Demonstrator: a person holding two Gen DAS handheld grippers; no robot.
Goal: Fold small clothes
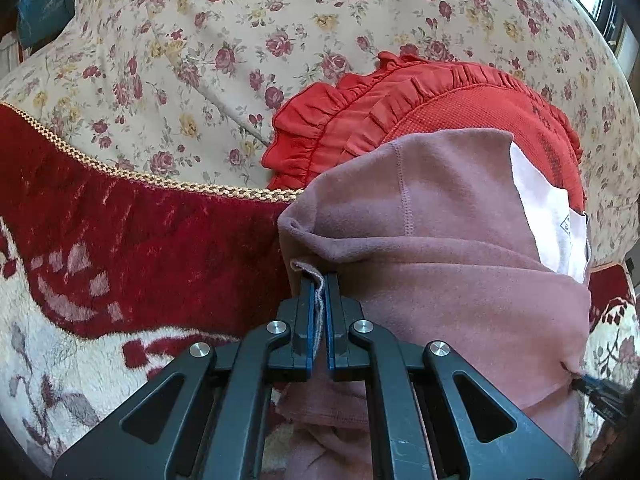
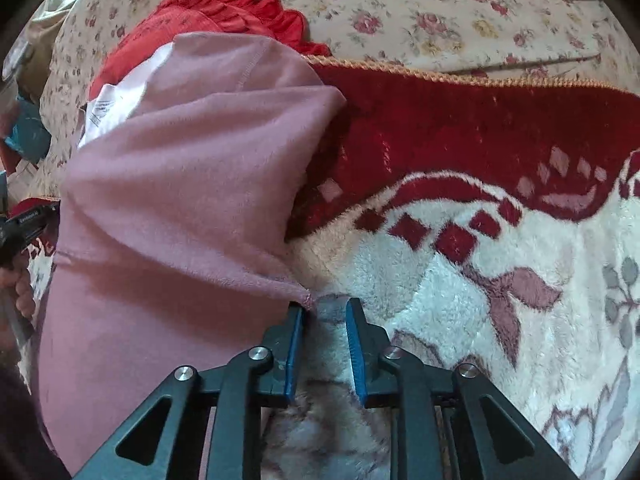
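Left claw (image 1: 319, 280) clenched on mauve fleece garment (image 1: 440, 248) hem, right claw (image 2: 325, 306) released beside its corner, garment's lower part cut off

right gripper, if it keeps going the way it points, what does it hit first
Probably the fluffy white and red patterned blanket between its open blue pads; the mauve fleece garment's corner touches only the left pad.

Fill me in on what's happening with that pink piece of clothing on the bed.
A person is folding a small dusty-pink fleece garment on a red and cream blanket, using a handheld gripper in each hand. The left gripper is shut on one edge of the garment. The right gripper has its jaws apart, with a corner of the fleece just at its left finger and not clamped. The garment's far end lies over a red ruffled piece, with a white label showing. The fold is not finished.
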